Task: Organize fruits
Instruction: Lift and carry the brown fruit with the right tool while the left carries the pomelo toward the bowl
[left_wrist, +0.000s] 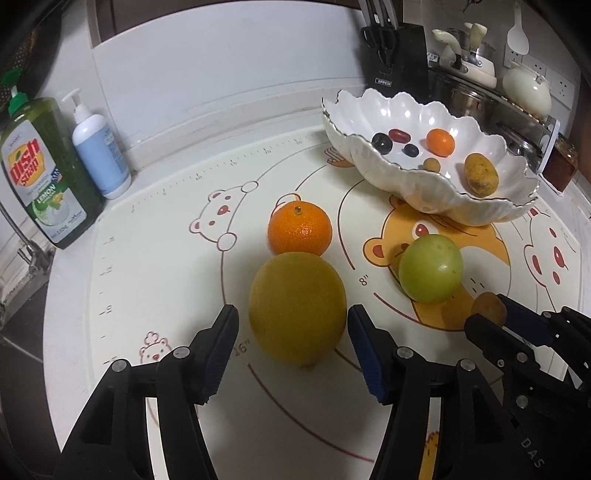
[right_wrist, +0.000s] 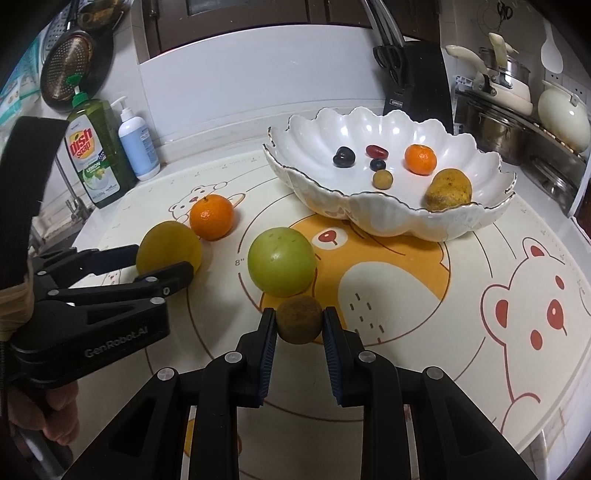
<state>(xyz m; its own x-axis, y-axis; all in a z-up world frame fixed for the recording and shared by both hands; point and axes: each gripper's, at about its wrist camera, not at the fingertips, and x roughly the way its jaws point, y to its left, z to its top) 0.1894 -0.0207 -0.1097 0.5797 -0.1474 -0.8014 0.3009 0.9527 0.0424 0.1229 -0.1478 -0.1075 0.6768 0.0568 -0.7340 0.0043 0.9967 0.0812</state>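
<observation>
The white bowl sits beyond both grippers; the left gripper stands released around the yellow fruit, pads apart from it, while the right gripper clenches the small brown fruit

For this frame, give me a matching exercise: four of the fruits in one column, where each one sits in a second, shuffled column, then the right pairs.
Things:
1. big yellow fruit
2. small brown fruit
3. green fruit
4. yellow-brown pear-shaped fruit

Places:
A. inside the white scalloped bowl
B. loose on the mat, no gripper around it
C. clamped in the right gripper
D. between the open fingers of the left gripper, pads apart from it

Pairs: 1-D, 2-C, 3-B, 4-A
</observation>
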